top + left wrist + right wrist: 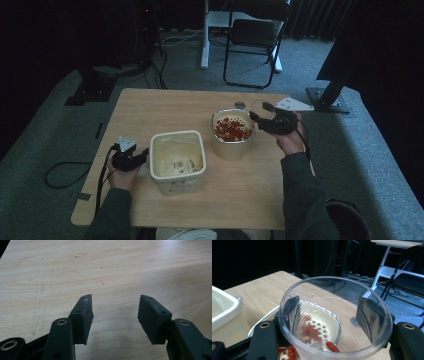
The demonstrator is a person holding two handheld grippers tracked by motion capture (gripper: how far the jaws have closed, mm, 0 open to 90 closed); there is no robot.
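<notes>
Stretching across the middle of the high view, a pale wood-grain tabletop [165, 107] with rounded corners stands on grey carpet [45, 130] in a dim room. Beyond it a black folding chair [255, 37] sits beside a white desk leg [205, 35], and dark cables [62, 172] trail over the floor at the left. The left gripper view shows the tabletop's surface closely: light laminate with fine scratches and small dark specks.

Near the middle of the tabletop stands a square cream plastic tub [177, 160] with rounded corners and a thick rim; it looks empty apart from a label showing low on its translucent wall. Just to its right and a little farther back is a smaller cream container [232, 135], squarish with soft corners, holding a perforated insert heaped with small red pieces [232, 128] like berries.

The left gripper [131, 159] rests low on the tabletop, just beside the tub's left wall. In its own view the two black jaws stand wide apart over bare wood, with nothing between them.

The right gripper [265, 121] is held at the right edge of the smaller container. Its jaws are clenched around a clear plastic cup [337, 322], round and thin-walled, with water droplets on its inner wall. The cup is tilted over the container; through its glossy side the red pieces and the patterned insert show, and one red piece lies against the cup's lower lip.
</notes>
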